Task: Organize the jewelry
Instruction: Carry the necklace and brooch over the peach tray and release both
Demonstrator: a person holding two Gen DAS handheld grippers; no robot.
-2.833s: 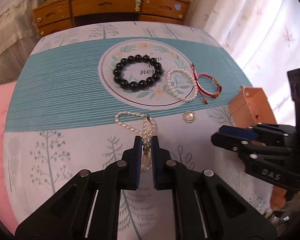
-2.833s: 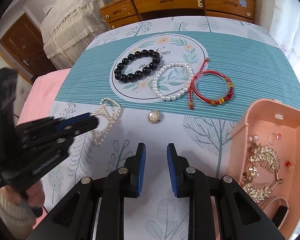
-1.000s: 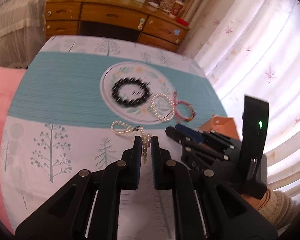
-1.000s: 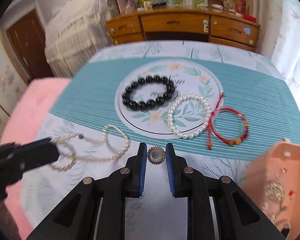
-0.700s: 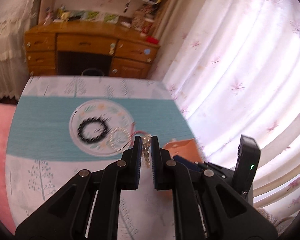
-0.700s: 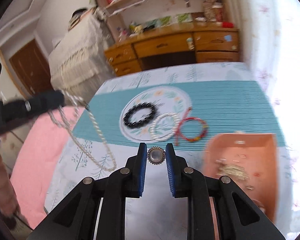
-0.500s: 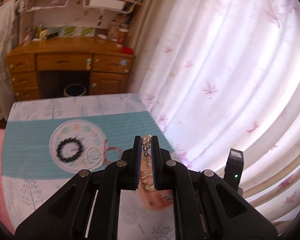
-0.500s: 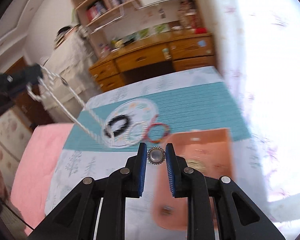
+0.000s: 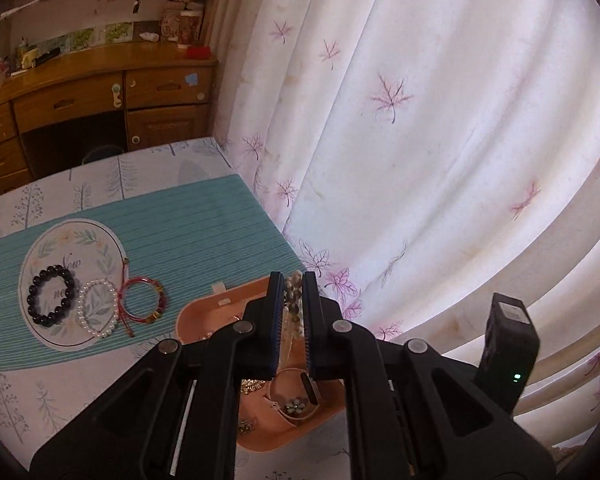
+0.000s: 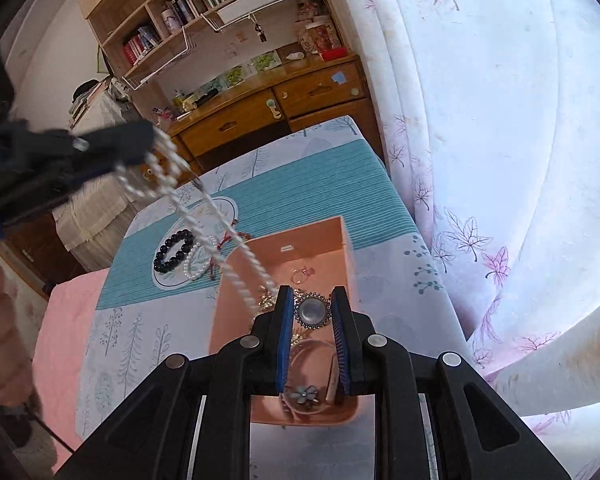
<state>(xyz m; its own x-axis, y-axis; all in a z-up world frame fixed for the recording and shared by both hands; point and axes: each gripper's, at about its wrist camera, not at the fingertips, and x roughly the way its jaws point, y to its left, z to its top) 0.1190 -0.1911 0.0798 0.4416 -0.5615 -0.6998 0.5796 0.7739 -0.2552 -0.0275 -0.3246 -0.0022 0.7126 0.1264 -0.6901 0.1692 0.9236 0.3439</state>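
Observation:
My left gripper [image 9: 292, 300] is shut on a pearl necklace [image 9: 293, 280] and hovers over the peach jewelry box [image 9: 204, 312]. In the right wrist view the left gripper [image 10: 140, 144] is up at the left, and the pearl necklace [image 10: 220, 240] hangs slanting down from it into the peach box [image 10: 312, 240]. My right gripper [image 10: 313, 312] is shut on a round silver brooch [image 10: 313, 313] above the box. A black bead bracelet [image 9: 52, 296], a white pearl bracelet [image 9: 96, 308] and a red cord bracelet [image 9: 142, 304] lie on the teal cloth.
The box holds a ring [image 10: 300, 274], a flower piece [image 10: 304, 394] and gold pieces. A curtain [image 9: 420, 140] hangs close on the right past the table edge. A wooden desk [image 9: 100, 100] stands behind. A person's hand [image 10: 0, 340] is at the left.
Both grippers swung right and rose, from over the tablecloth to above the peach box. The necklace came off the table in the left gripper; the brooch stayed in the right.

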